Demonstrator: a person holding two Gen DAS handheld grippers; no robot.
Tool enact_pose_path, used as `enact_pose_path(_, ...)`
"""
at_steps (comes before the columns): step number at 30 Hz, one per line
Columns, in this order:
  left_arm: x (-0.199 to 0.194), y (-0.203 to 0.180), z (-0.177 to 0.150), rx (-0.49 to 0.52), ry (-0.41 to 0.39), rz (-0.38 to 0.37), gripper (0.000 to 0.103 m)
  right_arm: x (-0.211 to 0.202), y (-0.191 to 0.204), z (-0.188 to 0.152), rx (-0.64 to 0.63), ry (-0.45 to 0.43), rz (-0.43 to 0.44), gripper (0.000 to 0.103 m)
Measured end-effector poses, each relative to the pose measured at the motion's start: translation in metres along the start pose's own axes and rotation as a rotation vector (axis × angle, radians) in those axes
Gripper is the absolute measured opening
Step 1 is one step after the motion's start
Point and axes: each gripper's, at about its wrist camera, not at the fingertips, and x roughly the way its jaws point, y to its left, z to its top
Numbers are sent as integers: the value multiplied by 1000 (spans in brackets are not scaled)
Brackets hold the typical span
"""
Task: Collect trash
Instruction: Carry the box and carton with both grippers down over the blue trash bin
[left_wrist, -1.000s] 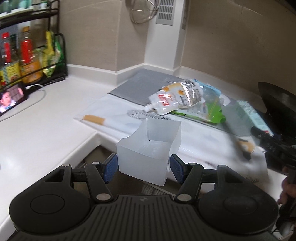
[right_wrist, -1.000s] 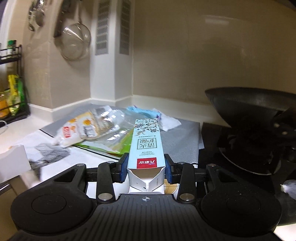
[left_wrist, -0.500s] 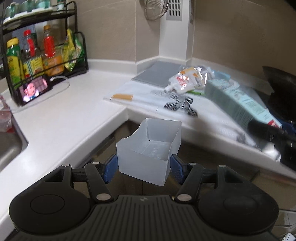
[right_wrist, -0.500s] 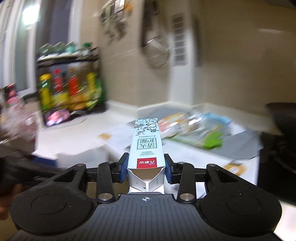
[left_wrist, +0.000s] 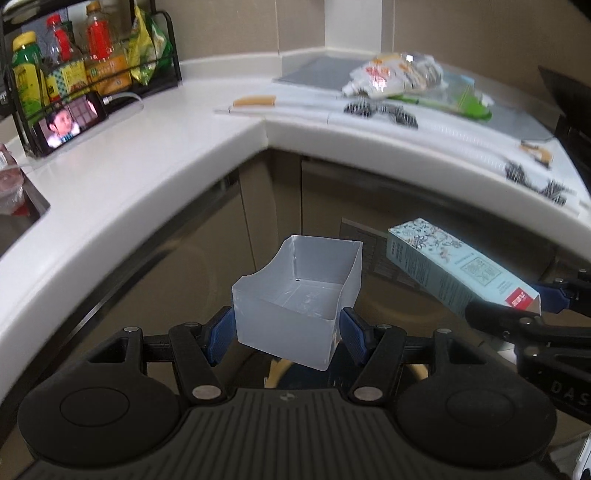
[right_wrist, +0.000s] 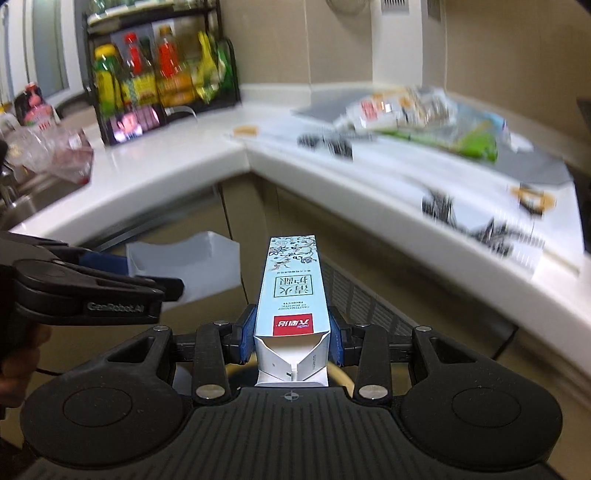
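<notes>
Left gripper (left_wrist: 286, 334) clamped around translucent plastic tub (left_wrist: 295, 301); right gripper (right_wrist: 291, 341) around slim printed carton (right_wrist: 291, 295).

Hidden, cropped and blurred regions.
Underside of translucent plastic tub (left_wrist: 295, 291) concealed by own walls; left gripper (left_wrist: 286, 328) pads covered at contact. Carton (right_wrist: 291, 295) near end masked by right gripper (right_wrist: 291, 339) body at 6 o'clock. Countertop (right_wrist: 177, 158) litter at 2 o'clock smeared by motion; printing on foil pouch (right_wrist: 391, 107) unreadable. Bottle rack (left_wrist: 85, 70) cropped at 11 o'clock. Sink (left_wrist: 18, 218) cut off at 9 o'clock.
</notes>
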Motion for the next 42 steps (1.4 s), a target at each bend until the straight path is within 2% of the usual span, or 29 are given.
enact_pose_path(5,19,2,-10,-15,84,-26,67,23,2,-17,-15,71,-21,41)
enact_pose_path(10,33,0,-14,-6,109,-21,67,43,1,-32,-14,138,-31,41)
enact_pose_path(17,59,0,-22,-10,205,-47,67,59,-6,-46,19,217,-35,41)
enact_pose_path(21,67,0,-26,-9,240,-69,67,62,-5,-49,14,233,-28,41)
enact_pose_path(36,105,-12,-38,29,343,-76,67,88,-10,-54,28,307,-20,41)
enact_pose_path(42,104,-13,-39,27,332,-83,67,91,-13,-52,16,309,-28,41)
